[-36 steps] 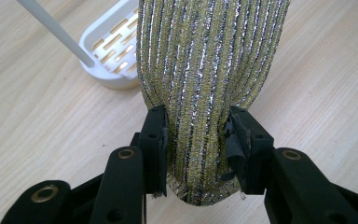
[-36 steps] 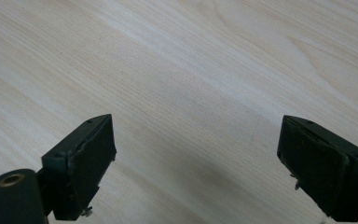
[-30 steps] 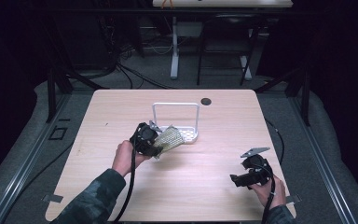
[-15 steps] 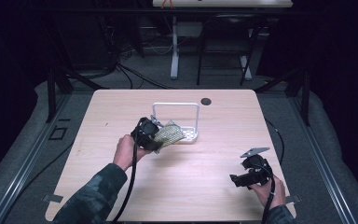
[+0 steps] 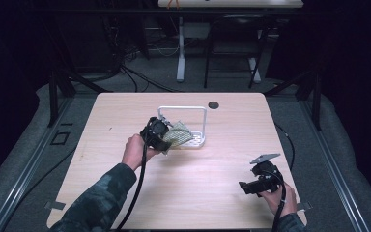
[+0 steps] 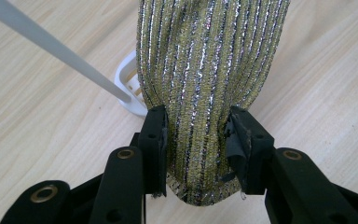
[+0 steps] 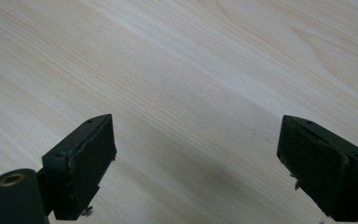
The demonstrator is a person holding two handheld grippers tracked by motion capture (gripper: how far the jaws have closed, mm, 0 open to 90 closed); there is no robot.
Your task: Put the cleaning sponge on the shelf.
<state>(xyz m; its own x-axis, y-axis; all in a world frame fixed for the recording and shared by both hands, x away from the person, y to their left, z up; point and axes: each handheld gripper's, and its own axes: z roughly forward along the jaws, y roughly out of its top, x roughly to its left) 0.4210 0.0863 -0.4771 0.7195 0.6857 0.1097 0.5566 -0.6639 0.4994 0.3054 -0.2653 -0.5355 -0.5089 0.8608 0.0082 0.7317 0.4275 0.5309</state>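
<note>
A glittery gold and silver striped scouring sponge (image 6: 205, 70) is clamped between the jaws of my left gripper (image 6: 196, 135). In the high view the left gripper (image 5: 163, 137) holds the sponge (image 5: 178, 136) over the near left part of a small white rack (image 5: 200, 115) in the middle of the table. The rack's white bar (image 6: 51, 44) and its perforated base corner (image 6: 129, 86) appear just behind the sponge. My right gripper (image 5: 251, 186) rests near the table's front right, open, its jaws wide apart over bare wood (image 7: 196, 154).
A small dark round spot (image 5: 213, 105) lies on the wooden table (image 5: 125, 111) behind the rack. Black cables trail from both grippers toward the front edge. Desk legs and cables stand on the floor beyond the table.
My left gripper with the sponge has shifted slightly toward the rack. The right gripper has not moved.
</note>
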